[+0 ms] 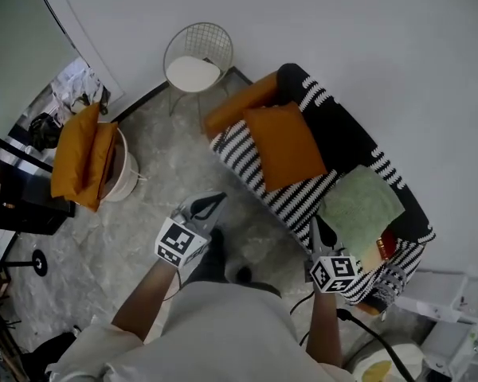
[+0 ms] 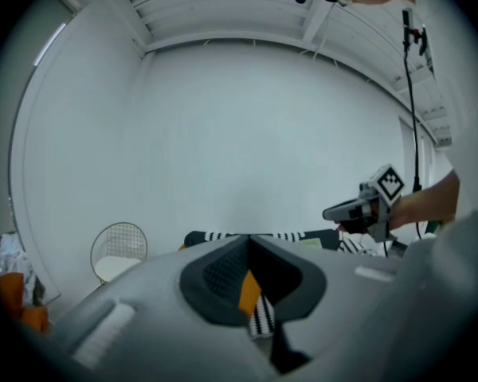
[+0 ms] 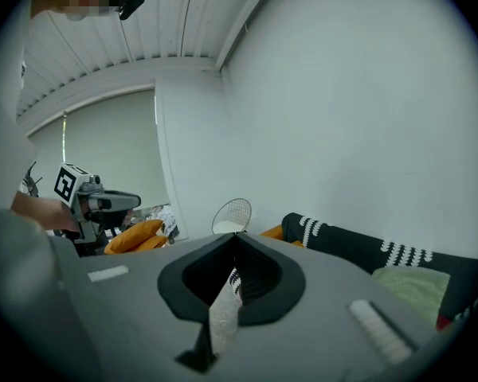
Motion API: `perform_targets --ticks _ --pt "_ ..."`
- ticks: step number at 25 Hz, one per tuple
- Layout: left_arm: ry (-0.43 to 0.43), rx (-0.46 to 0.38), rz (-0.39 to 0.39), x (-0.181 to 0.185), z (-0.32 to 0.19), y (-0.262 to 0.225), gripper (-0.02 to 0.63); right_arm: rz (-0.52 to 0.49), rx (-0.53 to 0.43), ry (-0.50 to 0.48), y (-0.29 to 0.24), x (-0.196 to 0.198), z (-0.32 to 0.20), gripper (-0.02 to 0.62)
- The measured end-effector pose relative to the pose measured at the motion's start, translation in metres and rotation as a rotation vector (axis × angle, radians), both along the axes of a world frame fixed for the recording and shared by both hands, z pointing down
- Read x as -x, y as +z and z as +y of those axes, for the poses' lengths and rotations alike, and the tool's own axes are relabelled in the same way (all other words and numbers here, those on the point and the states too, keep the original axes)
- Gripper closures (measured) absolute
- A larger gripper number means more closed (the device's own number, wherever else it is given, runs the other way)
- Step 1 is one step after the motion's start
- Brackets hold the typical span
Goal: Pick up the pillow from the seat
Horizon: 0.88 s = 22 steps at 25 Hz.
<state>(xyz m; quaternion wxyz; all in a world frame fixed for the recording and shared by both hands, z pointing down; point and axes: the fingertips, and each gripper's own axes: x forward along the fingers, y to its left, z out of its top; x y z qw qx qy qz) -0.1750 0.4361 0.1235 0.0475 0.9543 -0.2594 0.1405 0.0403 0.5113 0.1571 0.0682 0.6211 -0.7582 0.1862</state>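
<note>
Two pairs closed empty, left tongs (image 1: 213, 202), right tongs (image 1: 315, 231), orange pillow (image 1: 285, 144) ahead on seat (image 1: 243, 159), untouched.

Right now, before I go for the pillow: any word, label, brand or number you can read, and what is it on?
No readable text in any view.
Marker cube on the left gripper: black-and-white square pattern only, no letters or digits.
Marker cube on the right gripper: the same kind of pattern.
Clutter at the head view's upper left: too small and blurred to read.
</note>
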Motion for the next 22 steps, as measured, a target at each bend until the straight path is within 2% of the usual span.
perform_targets --ticks 10,22 --pt "0.060 0.012 0.018 -0.003 -0.081 -0.003 0.606 0.037 0.014 0.073 -0.008 0.000 -0.062 0.589" --pt "0.159 -0.005 0.037 0.019 -0.161 -0.001 0.606 0.057 0.012 0.166 -0.009 0.031 -0.129 0.589"
